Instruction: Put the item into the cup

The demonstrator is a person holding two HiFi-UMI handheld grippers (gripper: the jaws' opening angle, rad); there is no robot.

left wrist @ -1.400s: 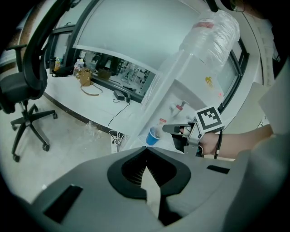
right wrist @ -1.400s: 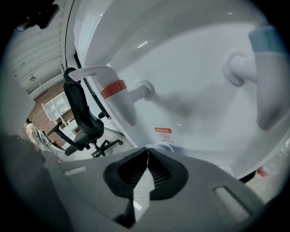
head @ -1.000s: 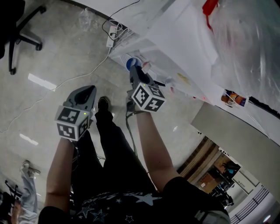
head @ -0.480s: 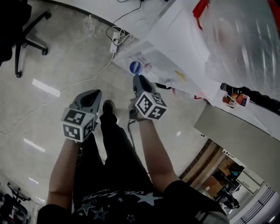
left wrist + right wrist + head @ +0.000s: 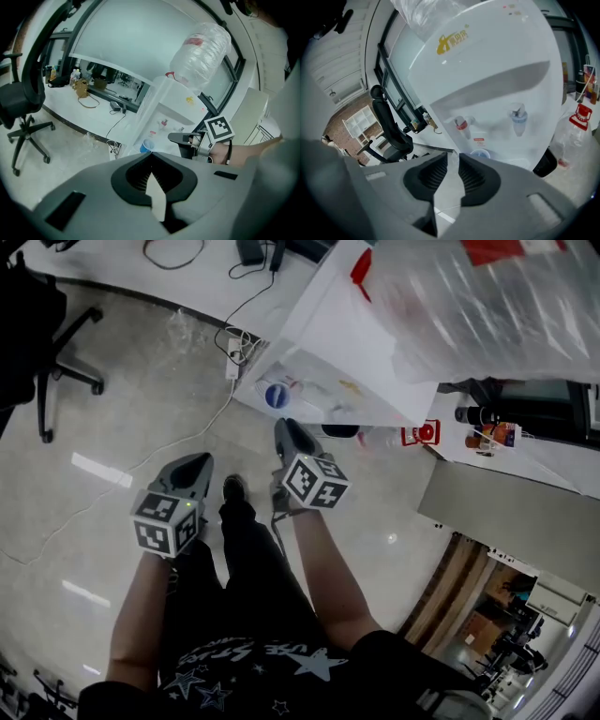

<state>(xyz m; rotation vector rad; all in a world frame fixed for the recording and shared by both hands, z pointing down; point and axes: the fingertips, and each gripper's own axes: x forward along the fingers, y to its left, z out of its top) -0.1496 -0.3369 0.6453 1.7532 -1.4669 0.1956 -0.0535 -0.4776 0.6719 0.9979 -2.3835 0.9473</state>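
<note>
Forearms stretch forward and down over the pale floor (image 5: 112,427), bare from the elbow. Each hand is wrapped around a grey gripper, with its marker cube nearest us. We see the left gripper (image 5: 195,465) held out over the floor, pointing toward the white water dispenser (image 5: 337,343) but well apart from it. Its jaws are pressed together at the tips, with nothing between them. The right gripper (image 5: 286,430) is further forward, its nose near the foot of the dispenser. In the right gripper view we find its jaws parted by a narrow gap that holds nothing; only floor shows through it. The blue cup (image 5: 275,395) stands on the dispenser's ledge below the two taps, just beyond the right gripper's tips and not touched by them. We cannot make out any item to go in the cup. A large clear bottle (image 5: 478,306) sits on top of the dispenser, and an office chair (image 5: 42,343) stands off to the left.
</note>
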